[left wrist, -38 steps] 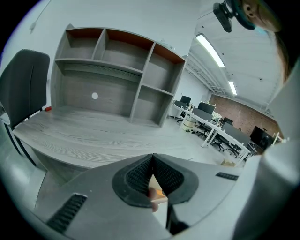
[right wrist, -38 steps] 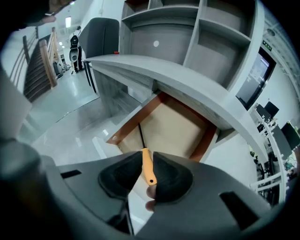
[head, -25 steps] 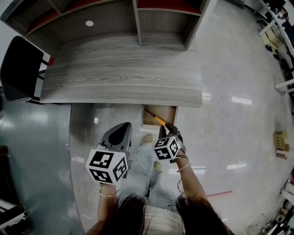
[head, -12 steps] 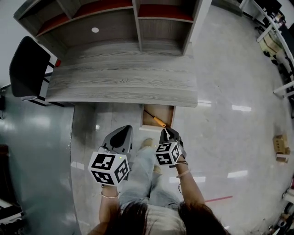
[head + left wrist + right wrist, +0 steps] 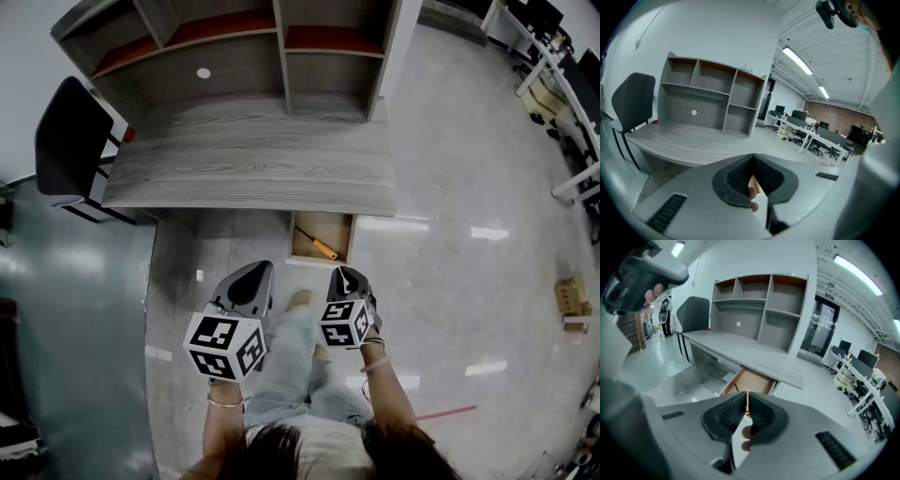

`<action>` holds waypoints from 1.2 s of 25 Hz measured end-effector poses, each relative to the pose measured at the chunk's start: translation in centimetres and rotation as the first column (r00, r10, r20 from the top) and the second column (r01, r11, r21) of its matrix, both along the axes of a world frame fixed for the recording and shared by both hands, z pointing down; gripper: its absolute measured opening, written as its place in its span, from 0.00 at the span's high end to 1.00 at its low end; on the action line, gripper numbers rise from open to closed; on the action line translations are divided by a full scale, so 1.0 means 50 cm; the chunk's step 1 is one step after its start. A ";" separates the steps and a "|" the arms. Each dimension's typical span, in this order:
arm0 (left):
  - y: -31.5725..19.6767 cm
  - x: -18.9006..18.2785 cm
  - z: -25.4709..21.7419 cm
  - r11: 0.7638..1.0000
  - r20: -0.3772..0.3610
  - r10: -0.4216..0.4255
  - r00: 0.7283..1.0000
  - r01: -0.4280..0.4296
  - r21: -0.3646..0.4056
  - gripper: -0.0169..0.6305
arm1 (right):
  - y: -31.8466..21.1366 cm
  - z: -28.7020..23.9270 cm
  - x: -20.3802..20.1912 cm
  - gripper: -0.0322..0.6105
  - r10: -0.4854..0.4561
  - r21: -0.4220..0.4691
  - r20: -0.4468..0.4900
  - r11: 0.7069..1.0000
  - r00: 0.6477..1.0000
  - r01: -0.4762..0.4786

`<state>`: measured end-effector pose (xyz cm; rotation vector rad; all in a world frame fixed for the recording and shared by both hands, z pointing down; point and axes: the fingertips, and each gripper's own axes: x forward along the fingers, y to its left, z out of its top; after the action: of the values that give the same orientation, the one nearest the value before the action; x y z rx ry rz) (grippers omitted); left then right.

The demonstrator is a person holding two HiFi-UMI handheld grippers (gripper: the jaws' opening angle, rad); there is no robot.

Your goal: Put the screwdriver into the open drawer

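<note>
- Screwdriver point(image 5: 319, 245) lies diagonally inside the open drawer point(image 5: 339, 228), just below the tabletop point(image 5: 253, 173) edge. Placing step looks done.
- Right tongs point(image 5: 346, 275) are closed to a thin slit and empty, just short of the drawer front.
- Left tongs point(image 5: 250, 277) are pressed together, holding nothing.
- Next, my guess: draw both tongs clear, nothing more to carry.
- Room: open floor on the right, chair point(image 5: 70, 141) well off to the left. Only edge to mind is the tabletop lip above the drawer.

No words, numbers or signs are legible — none in any view.
</note>
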<state>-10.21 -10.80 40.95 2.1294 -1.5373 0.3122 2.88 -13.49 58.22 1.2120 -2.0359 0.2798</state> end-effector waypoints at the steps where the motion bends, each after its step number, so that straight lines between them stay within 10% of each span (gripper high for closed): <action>1: 0.007 0.001 -0.005 1.000 0.000 0.002 1.000 -0.002 0.005 0.95 | 0.008 -0.009 0.001 0.90 0.003 0.008 0.005 1.000 1.000 -0.003; 30: 0.180 0.082 -0.128 0.987 0.045 0.064 0.997 -0.070 0.145 0.95 | 0.180 -0.264 0.060 0.90 0.023 0.238 0.145 0.970 0.989 -0.057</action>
<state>-6.10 -1.78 34.57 2.3054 -1.5561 0.2744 5.90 -4.47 45.02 1.4180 -2.2194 0.1421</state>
